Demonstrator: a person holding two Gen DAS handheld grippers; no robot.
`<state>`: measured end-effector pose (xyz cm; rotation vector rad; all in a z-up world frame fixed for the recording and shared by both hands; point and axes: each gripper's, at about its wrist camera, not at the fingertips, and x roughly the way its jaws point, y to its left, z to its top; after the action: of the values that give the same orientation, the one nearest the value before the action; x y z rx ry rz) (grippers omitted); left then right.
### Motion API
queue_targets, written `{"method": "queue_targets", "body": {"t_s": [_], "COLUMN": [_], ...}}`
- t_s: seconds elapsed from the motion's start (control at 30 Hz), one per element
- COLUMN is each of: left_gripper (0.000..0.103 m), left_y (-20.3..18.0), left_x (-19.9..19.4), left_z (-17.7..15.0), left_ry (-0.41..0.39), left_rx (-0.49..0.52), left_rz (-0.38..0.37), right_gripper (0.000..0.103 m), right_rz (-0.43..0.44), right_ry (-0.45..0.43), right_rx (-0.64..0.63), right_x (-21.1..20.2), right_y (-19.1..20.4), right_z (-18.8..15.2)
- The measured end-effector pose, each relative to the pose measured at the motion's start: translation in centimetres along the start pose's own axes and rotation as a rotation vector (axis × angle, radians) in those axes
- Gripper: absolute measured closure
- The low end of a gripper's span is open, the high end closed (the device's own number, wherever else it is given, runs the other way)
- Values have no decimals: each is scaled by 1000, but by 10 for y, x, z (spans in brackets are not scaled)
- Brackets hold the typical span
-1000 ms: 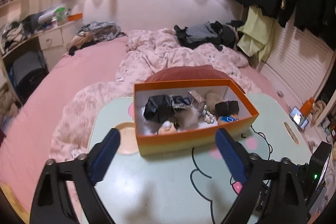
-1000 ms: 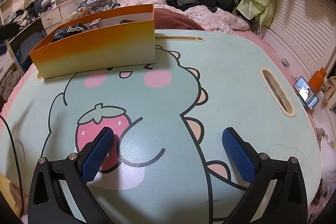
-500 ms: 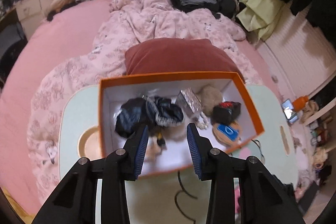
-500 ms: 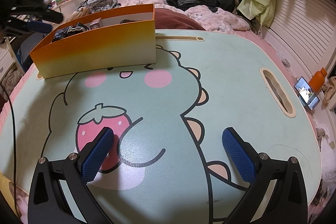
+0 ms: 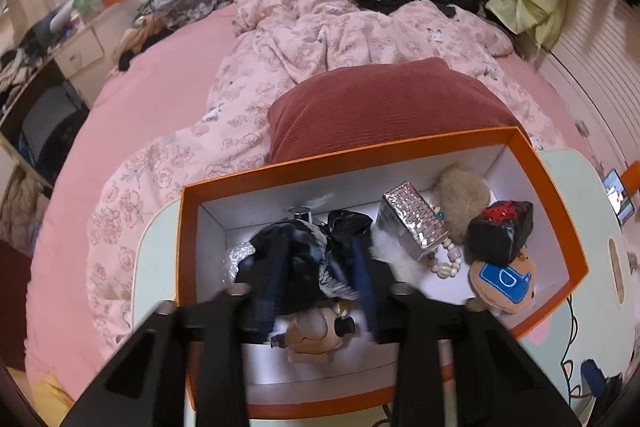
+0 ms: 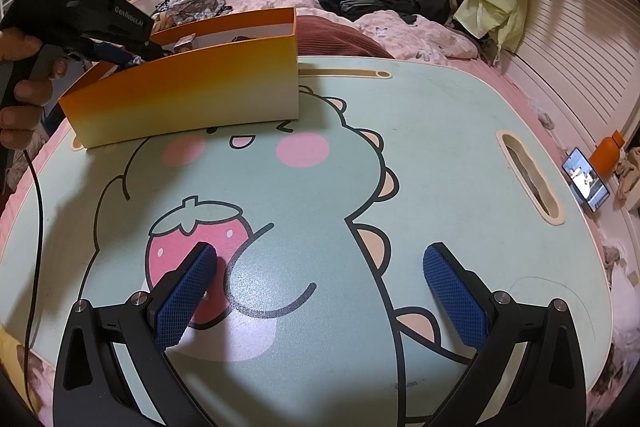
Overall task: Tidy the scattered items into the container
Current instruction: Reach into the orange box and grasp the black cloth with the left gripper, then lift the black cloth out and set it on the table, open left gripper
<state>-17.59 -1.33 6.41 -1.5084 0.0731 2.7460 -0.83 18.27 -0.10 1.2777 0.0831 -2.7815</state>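
Observation:
The orange box (image 5: 560, 187) stands at the far left of the green cartoon table (image 6: 440, 131) and shows in the right wrist view too (image 6: 192, 95). It holds a dark frilly bundle (image 5: 308, 251), a silver box (image 5: 414, 223), a black pouch (image 5: 502, 231), a bead string (image 5: 450, 259), a round plush (image 5: 504, 281) and a small doll (image 5: 316, 331). My left gripper (image 5: 320, 267) reaches down into the box, its jaws partly closed around the dark bundle; contact is blurred. My right gripper (image 6: 320, 291) is open and empty, low over the table's near part.
A red pillow (image 5: 384, 103) and a pink floral quilt (image 5: 320, 39) lie behind the box on the bed. A phone (image 6: 586, 179) and orange bottle (image 6: 608, 151) sit off the table's right side. A cable (image 6: 34, 227) hangs at the left edge.
My left gripper rose over the box, narrowed its jaws and dropped into it onto the dark bundle. My right gripper has not moved.

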Motion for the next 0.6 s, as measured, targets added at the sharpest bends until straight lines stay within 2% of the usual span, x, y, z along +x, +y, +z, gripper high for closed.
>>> {"method": "queue_targets", "body": {"t_s": [0.03,0.07,0.23,0.33,0.47,0.6], "left_gripper": [93,94,97,97,97,97], "left_y": [2,3,12,16,16,6], "left_x": [-1,-3,-21,-50,-109,-138], "left_z": [0,0,1,-3,-19,-52], "left_ry": [-4,-10,-58,-119,-229,-267], "left_rx": [-3,-6,-21,-36,-27,33], "left_rz": [-19,-36,-104,-164,-278,-332], "right_gripper": [0,0,0,0,0,0], "right_rz": [0,-1,0,0,3,4], "right_ry": [0,0,0,1,1,1], "right_rx": [0,0,0,-1,-2,-3], "right_x": [0,0,-1,-1,-1,-2], "right_y": [0,0,0,0,-1,-2], "right_z": [0,1,0,1,1,1]}}
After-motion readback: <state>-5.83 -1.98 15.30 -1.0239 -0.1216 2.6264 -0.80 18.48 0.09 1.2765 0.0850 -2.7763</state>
